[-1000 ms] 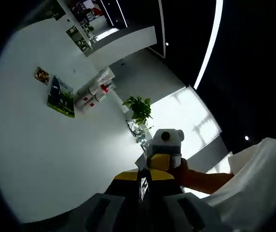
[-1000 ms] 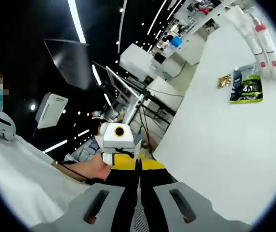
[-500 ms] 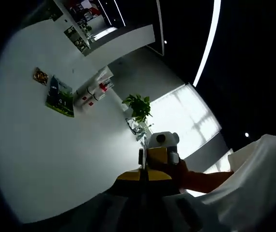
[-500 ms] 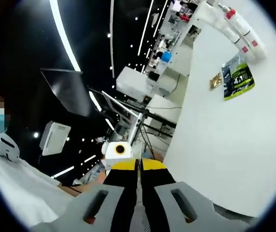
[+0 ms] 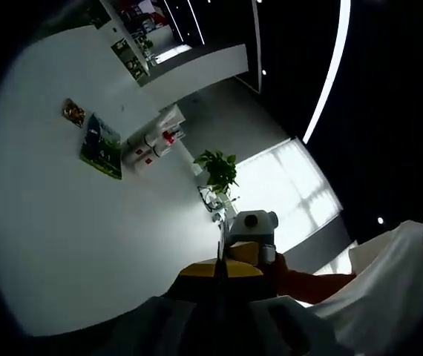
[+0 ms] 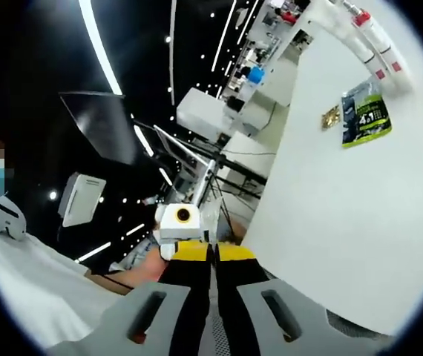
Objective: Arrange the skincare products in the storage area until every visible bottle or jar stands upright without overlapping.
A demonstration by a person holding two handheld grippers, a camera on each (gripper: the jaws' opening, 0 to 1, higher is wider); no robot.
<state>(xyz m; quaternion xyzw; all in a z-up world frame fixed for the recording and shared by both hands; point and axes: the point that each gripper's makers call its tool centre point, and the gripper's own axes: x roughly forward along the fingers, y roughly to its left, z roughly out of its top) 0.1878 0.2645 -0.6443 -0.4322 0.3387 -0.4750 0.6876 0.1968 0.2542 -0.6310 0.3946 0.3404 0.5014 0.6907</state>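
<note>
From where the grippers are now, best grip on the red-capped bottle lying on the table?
Take the red-capped bottle across its round body, about mid-length, jaws straddling it from above. It lies on its side on the white table, packed against other white bottles, so the sides are probably blocked and the cap end is narrower. It is far off and small in both views; finer detail cannot be told.
</note>
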